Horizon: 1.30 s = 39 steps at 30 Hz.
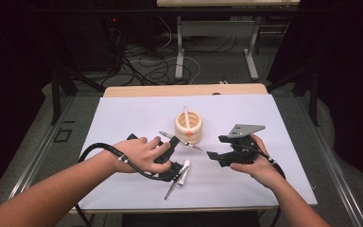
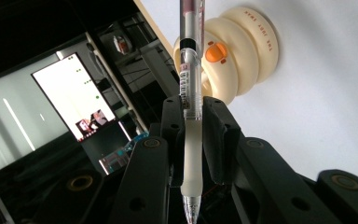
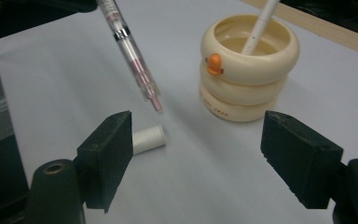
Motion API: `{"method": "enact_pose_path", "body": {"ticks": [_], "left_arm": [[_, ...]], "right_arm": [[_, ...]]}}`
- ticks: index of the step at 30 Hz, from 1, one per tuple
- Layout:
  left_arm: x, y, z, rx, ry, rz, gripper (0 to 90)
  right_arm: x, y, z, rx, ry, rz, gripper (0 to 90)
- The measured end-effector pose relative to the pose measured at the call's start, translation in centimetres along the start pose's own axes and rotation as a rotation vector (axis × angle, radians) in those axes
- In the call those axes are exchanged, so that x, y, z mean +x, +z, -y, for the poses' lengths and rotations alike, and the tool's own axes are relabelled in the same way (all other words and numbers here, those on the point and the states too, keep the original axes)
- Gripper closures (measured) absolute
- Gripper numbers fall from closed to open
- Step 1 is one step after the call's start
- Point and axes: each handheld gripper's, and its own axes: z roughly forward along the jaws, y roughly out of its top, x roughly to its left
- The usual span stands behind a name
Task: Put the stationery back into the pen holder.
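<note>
**Pen Held Short of the Duck Cup**

Just then the left gripper was clamped on a clear pen, gripping it by its rubber sleeve, tip angled toward the cream duck pen holder at the far middle of the white mat. The right gripper hovered to the right, jaws apart with nothing between them. A white pen already stood in the holder; two more pens lay near the left hand. As I judged it, the slanted pen could catch the rim and tip the light holder.
</note>
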Motion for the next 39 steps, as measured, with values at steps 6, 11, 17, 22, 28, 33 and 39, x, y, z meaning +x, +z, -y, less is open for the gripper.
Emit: {"method": "enact_pose_path", "body": {"ticks": [6,11,17,22,28,33,39], "left_arm": [[-0.3,0.2,-0.7,-0.013,0.047,0.01,80.2],[-0.7,0.5,-1.3,-0.034,0.067,0.02,80.2],[-0.9,0.5,-1.6,-0.053,0.072,0.024,80.2],[-1.0,0.5,-2.0,-0.064,0.078,0.034,80.2],[-1.3,0.6,-2.5,-0.077,0.077,0.046,80.1],[-1.5,0.8,-2.7,-0.087,0.063,0.058,80.1],[-1.7,0.9,-2.9,-0.101,0.068,0.064,80.1]], "right_arm": [[0.7,0.2,-1.0,0.044,-0.056,-0.059,32.1],[1.0,0.9,-1.9,0.084,-0.071,-0.081,37.3],[1.5,1.5,-2.6,0.119,-0.088,-0.094,40.1],[1.7,2.0,-3.0,0.142,-0.102,-0.112,43.6],[2.6,2.4,-3.5,0.185,-0.134,-0.142,45.4],[3.0,3.1,-3.7,0.216,-0.167,-0.157,50.7],[3.2,3.9,-3.8,0.24,-0.19,-0.165,56.5]]}}
